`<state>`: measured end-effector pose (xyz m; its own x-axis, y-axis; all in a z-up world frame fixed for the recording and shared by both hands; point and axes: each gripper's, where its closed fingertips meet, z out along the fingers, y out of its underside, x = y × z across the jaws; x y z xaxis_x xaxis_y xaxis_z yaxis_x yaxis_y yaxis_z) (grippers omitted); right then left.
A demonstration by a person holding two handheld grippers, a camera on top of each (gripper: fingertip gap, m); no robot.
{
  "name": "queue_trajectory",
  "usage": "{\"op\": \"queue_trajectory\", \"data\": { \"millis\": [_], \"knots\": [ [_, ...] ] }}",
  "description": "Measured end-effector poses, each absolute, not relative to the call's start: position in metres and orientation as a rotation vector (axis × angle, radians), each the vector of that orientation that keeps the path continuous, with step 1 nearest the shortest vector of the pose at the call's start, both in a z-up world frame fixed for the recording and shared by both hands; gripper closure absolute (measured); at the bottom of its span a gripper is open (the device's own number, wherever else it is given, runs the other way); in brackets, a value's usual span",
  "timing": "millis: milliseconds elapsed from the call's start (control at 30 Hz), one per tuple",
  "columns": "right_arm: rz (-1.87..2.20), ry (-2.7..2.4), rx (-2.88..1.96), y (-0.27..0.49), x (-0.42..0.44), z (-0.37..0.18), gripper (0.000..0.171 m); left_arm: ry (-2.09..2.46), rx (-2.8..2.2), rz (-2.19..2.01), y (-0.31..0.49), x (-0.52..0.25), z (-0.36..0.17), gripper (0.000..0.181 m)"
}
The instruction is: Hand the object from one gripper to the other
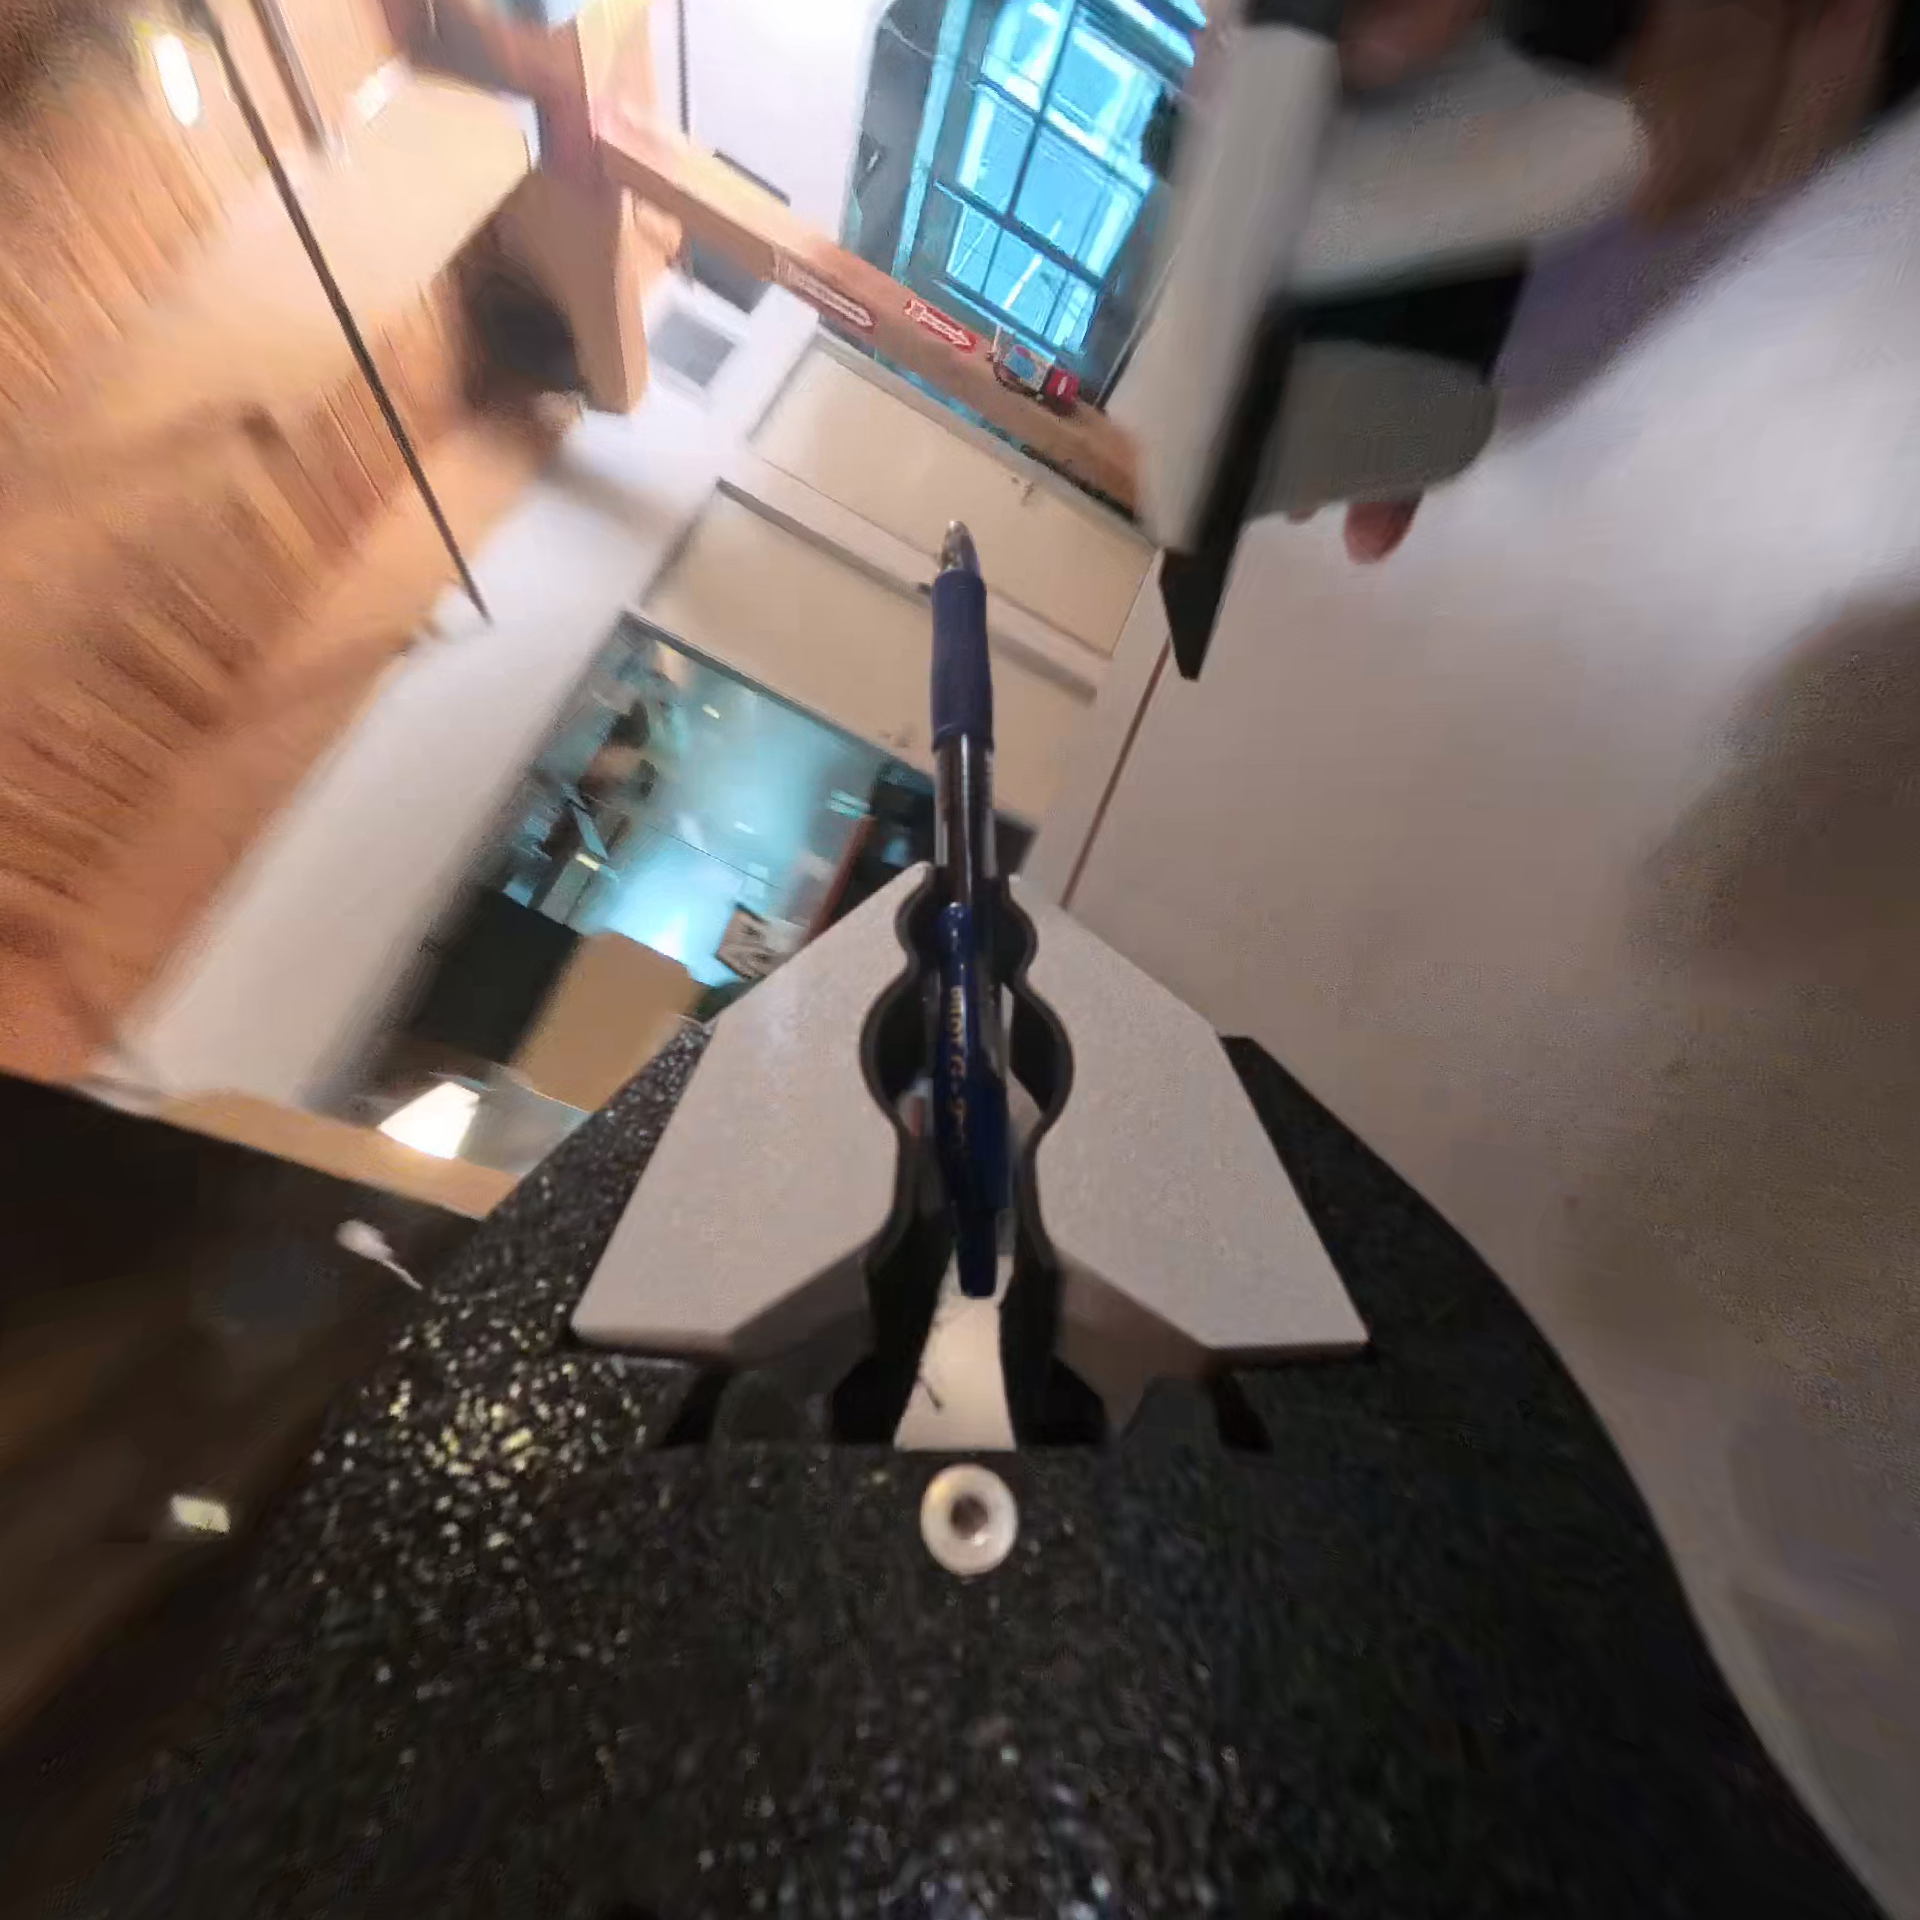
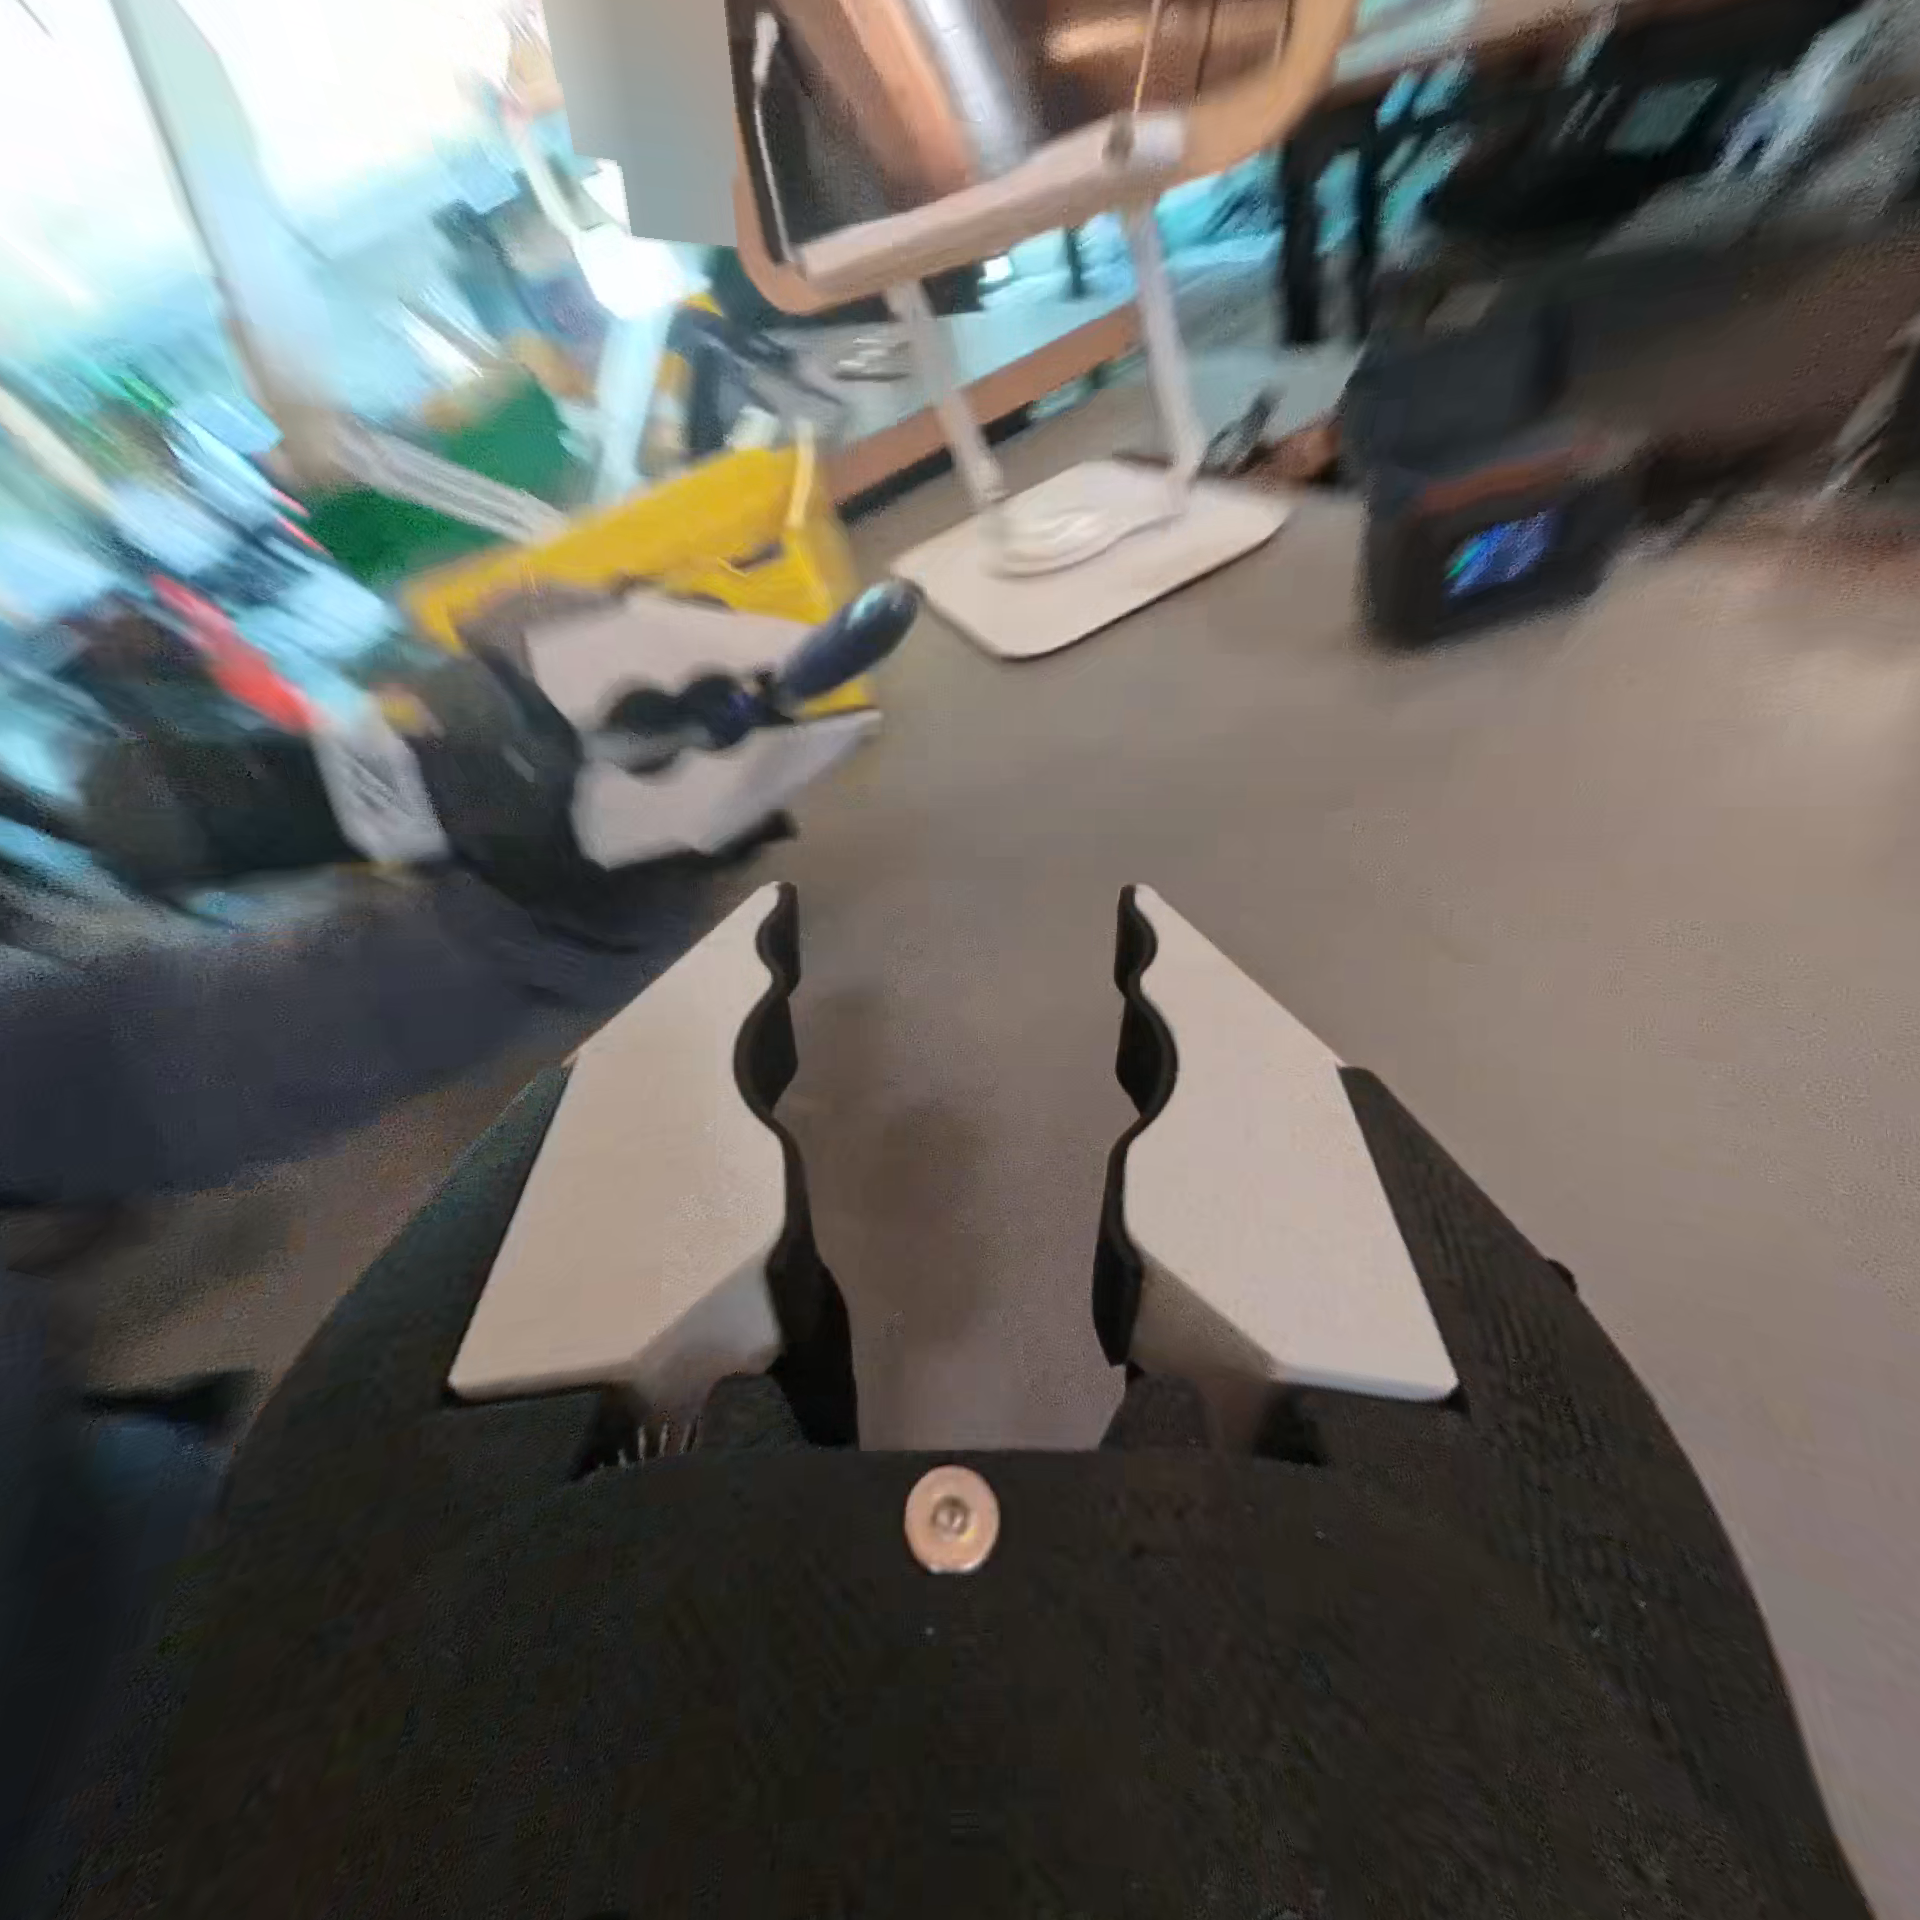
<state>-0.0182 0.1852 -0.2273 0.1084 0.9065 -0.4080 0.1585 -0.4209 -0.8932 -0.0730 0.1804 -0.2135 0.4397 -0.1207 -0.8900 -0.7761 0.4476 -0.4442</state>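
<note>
While one blue pen sits pinched lengthwise in the left gripper, tip sticking out past its fingers, the right gripper gapes wide, holding nothing.

A pen lies lengthwise between the fingers of the left claw, its tip jutting out ahead. The right claw sits well apart, to the pen's right, with what seems bare floor beneath.
</note>
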Motion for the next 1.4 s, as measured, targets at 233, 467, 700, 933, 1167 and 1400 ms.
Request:
{"op": "queue_trajectory", "data": {
  "millis": [233, 467, 700, 933, 1167, 1400],
  "knots": [
    [1.941, -0.86, -1.823, 0.169, -0.016, -0.22, 0.129, 1.176, -0.933, 0.649, 0.176, -0.055, -0.222, 0.174],
    [2.01, -0.82, -1.801, 0.168, -0.015, -0.214, 0.137, 1.244, -0.886, 0.672, 0.171, -0.042, -0.228, 0.174],
    [2.016, -0.848, -1.78, 0.165, -0.015, -0.213, 0.153, 1.246, -0.884, 0.669, 0.17, -0.04, -0.228, 0.174],
    [1.938, -0.897, -1.786, 0.166, -0.014, -0.219, 0.162, 1.253, -0.891, 0.652, 0.169, -0.037, -0.231, 0.174],
    [1.672, -0.963, -1.67, 0.18, -0.009, -0.213, 0.162, 1.097, -1.219, 0.171, 0.176, -0.037, -0.239, 0.119],
    [1.07, -1.142, -1.355, 0.194, 0.002, -0.198, 0.162, 0.802, -1.49, -0.451, 0.179, -0.041, -0.235, 0.116]
  ]
}}
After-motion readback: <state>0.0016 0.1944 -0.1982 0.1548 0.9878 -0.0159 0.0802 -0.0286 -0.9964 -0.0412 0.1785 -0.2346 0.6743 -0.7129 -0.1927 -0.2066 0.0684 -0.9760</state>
